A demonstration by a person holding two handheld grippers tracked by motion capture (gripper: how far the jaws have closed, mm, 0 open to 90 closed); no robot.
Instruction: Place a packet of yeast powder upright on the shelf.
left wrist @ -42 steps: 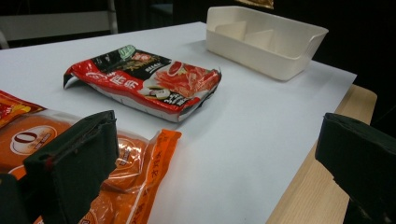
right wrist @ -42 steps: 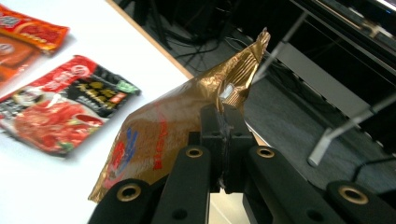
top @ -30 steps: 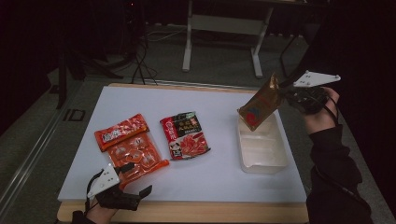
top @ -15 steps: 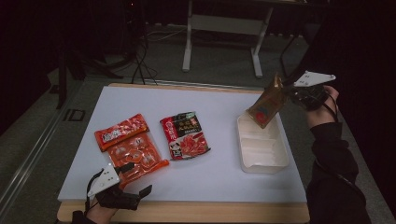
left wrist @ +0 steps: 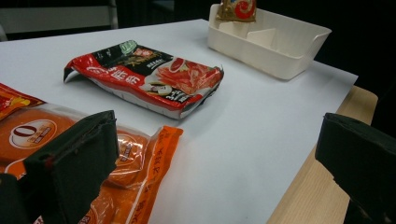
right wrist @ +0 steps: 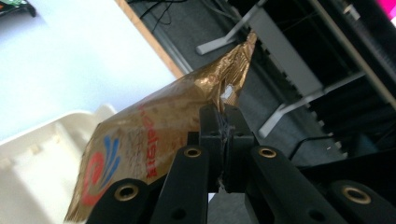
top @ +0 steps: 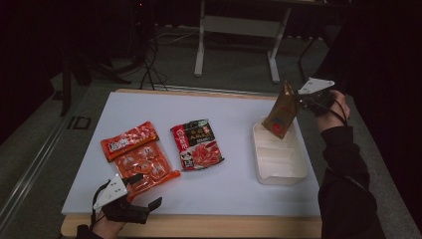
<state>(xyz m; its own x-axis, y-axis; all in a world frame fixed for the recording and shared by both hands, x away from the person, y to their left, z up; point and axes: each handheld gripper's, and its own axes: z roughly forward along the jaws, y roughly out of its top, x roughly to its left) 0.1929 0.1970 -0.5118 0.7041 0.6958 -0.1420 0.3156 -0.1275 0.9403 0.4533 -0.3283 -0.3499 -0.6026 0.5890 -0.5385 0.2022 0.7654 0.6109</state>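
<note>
A gold snack packet (top: 281, 112) with a red and blue mark hangs nearly upright, pinched at its top edge by my right gripper (top: 298, 99), whose jaws are shut on the foil (right wrist: 154, 135). The packet's lower end dips into the far end of a white divided tray (top: 278, 177). From the left gripper view the packet (left wrist: 236, 9) stands inside the tray (left wrist: 289, 51); whether it touches the bottom I cannot tell. My left gripper (top: 147, 191) rests open at the table's near left edge, with nothing between its jaws, beside an orange snack pack (top: 144, 167).
A smaller orange-red packet (top: 129, 140) lies behind the orange pack. A red and black noodle packet (top: 197, 144) lies mid-table on the white mat. The mat's wooden front edge (top: 209, 226) runs just below my left hand. A metal stand's legs (top: 239, 25) are beyond the table.
My right hand has come down a little with the gold packet, which has swung more upright, its lower end now in the tray's far end. The left gripper has stayed put.
</note>
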